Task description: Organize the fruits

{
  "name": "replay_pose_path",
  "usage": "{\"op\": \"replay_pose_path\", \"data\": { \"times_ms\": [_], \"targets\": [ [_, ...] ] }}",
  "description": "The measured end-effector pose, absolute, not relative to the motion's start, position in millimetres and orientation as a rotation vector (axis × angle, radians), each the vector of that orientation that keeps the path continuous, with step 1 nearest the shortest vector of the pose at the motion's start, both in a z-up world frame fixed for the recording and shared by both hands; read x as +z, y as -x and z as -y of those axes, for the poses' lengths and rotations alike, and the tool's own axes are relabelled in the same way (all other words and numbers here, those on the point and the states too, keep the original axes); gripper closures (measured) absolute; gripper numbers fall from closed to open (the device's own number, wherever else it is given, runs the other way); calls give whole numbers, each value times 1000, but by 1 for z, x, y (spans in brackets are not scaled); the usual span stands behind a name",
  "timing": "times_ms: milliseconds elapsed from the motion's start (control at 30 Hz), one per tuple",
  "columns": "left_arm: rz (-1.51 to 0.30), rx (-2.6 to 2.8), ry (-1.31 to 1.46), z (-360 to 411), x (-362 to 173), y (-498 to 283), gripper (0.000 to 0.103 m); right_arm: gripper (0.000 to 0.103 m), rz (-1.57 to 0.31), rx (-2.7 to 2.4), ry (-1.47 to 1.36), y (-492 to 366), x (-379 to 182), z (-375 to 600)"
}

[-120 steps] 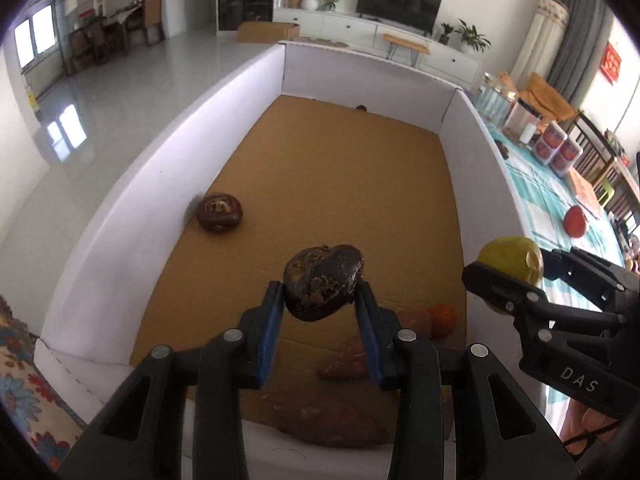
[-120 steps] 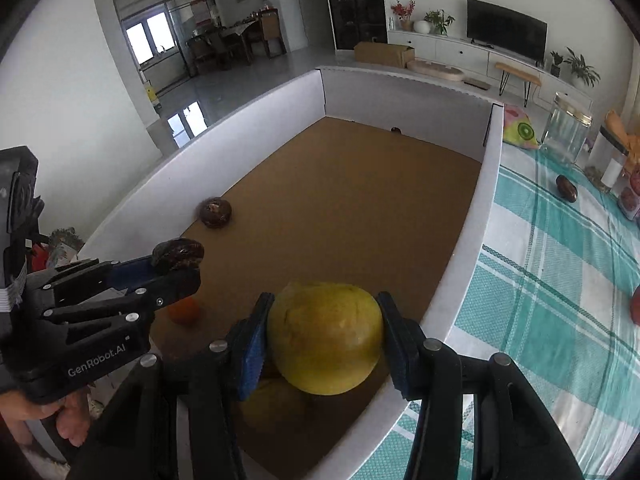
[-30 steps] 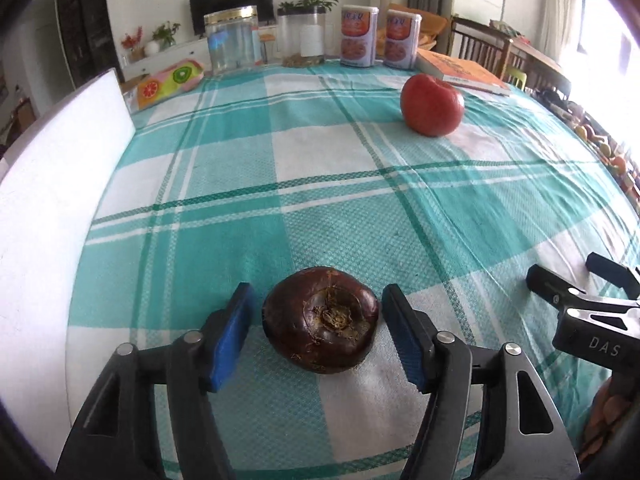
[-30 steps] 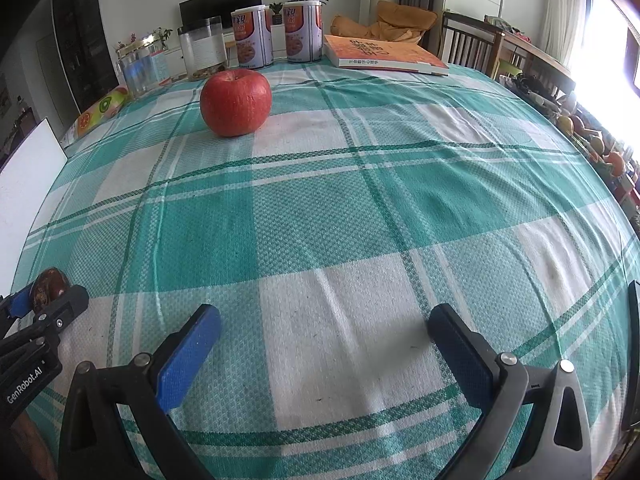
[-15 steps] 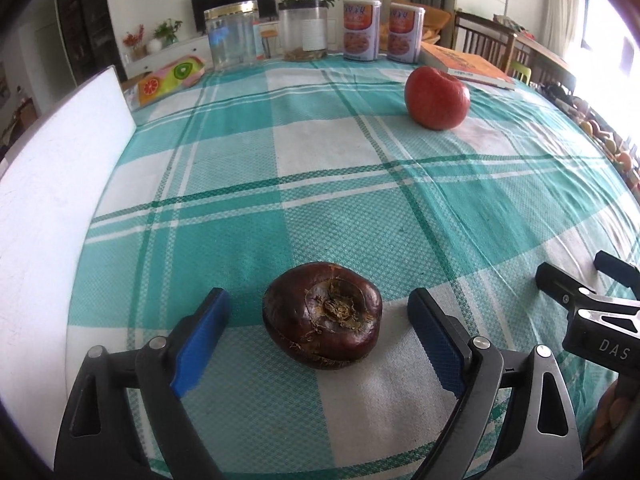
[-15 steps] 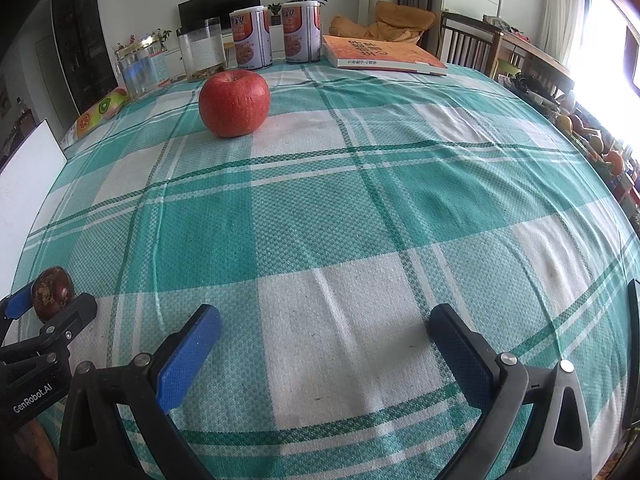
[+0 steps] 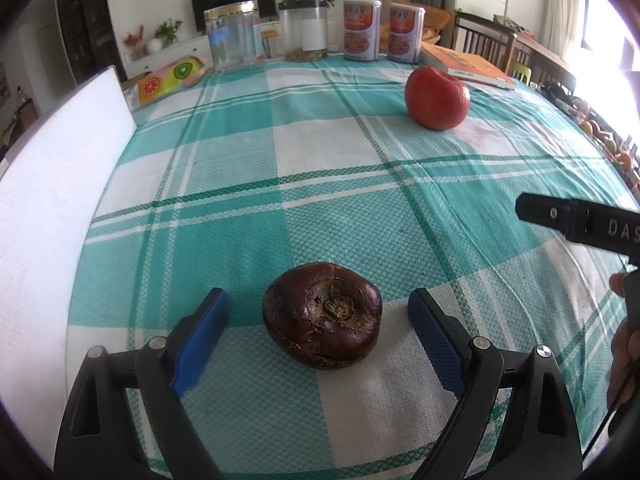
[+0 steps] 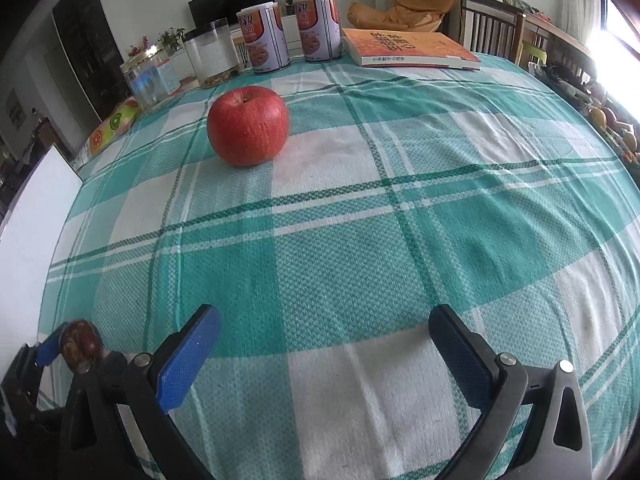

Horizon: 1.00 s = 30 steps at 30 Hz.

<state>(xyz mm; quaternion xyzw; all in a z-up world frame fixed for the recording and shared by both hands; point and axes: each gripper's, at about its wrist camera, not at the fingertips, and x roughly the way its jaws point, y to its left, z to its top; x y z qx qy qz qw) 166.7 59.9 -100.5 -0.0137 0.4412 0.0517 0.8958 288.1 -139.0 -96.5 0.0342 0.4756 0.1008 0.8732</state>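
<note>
A dark brown water chestnut rests on the green-checked tablecloth. My left gripper is open around it, with a gap between each blue pad and the fruit. The right wrist view shows the same chestnut at the lower left, between the left gripper's tips. A red apple stands upright further along the cloth, ahead and left of my right gripper. That gripper is open with nothing between its fingers. The left wrist view has the apple far right and the right gripper's side at the right edge.
A white box wall borders the table on the left. At the far edge stand two clear jars, two orange-labelled cans, an orange book and a fruit-print pack. Wooden chairs stand behind.
My left jaws have spread off the water chestnut, which stays on the cloth. My right gripper has moved closer to the apple. Four seconds ago both grippers held fruit over the box.
</note>
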Motion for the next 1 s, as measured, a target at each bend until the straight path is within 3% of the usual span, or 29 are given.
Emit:
{"op": "replay_pose_path", "data": {
  "times_ms": [133,367,400,433,600,867,967,1000],
  "targets": [
    [-914,107,29,-59,-101,-167,11,0,-929,274,-24,-335,-74,103],
    [-914,107,29,-59,-101,-167,11,1,-1000,219,44,-409,-90,58],
    [-914,108,28,-59,-101,-167,11,6,-1017,222,27,-415,-93,58],
    [-914,108,27,-59,-101,-166,11,34,-1036,237,1,-418,-95,59],
    [-914,99,38,-61,-100,-167,11,35,-1057,298,-162,-401,-98,91],
    [-932,-135,135,-78,-93,-149,10,35,-1028,409,-456,-285,-97,170],
    [-921,-96,38,-66,-96,-152,12,35,-1013,414,-514,-255,-102,183],
    [-905,-87,25,-63,-96,-153,20,35,-1002,412,-516,-247,-102,184]
  ]
}}
